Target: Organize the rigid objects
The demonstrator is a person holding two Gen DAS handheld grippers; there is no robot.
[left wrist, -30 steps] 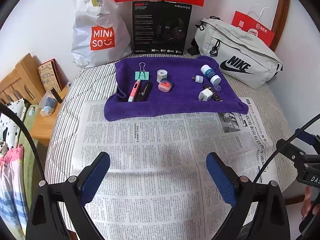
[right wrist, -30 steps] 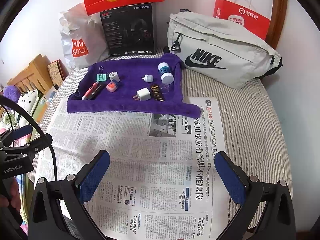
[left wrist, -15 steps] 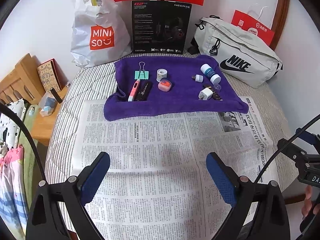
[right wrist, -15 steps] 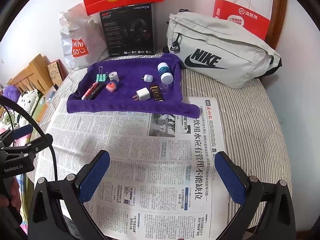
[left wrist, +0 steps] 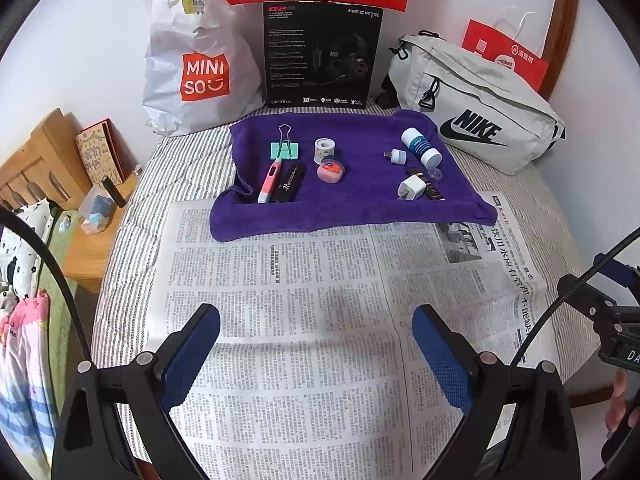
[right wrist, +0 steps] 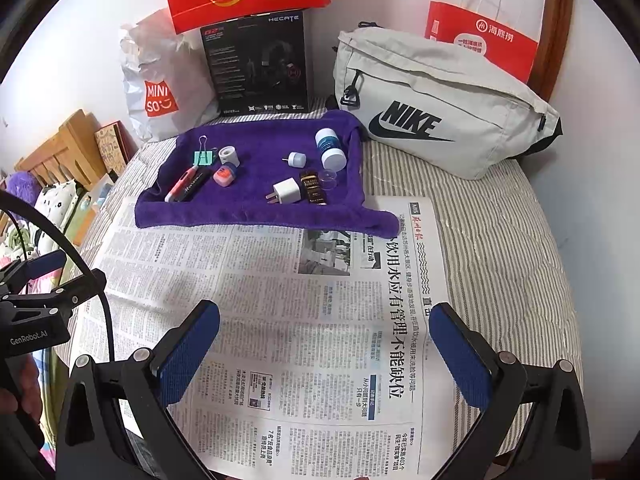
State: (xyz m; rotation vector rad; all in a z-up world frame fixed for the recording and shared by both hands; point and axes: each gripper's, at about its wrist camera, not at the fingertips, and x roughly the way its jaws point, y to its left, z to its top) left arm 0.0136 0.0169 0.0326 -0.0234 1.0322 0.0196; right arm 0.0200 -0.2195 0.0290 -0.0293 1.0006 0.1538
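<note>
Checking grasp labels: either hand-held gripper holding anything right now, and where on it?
Nothing held. Left hand-held gripper and right hand-held gripper are both open above the newspaper; the small items lie on the purple towel.

On the purple towel (left wrist: 348,200) I see a green binder clip (left wrist: 285,149) at ten o'clock, a pink pen (left wrist: 269,181) beside a black stick (left wrist: 289,187), a tape roll (left wrist: 323,149), a pink tin (left wrist: 330,171), a white bottle (left wrist: 421,148) lying down at two o'clock, and a white charger (left wrist: 412,189).
</note>
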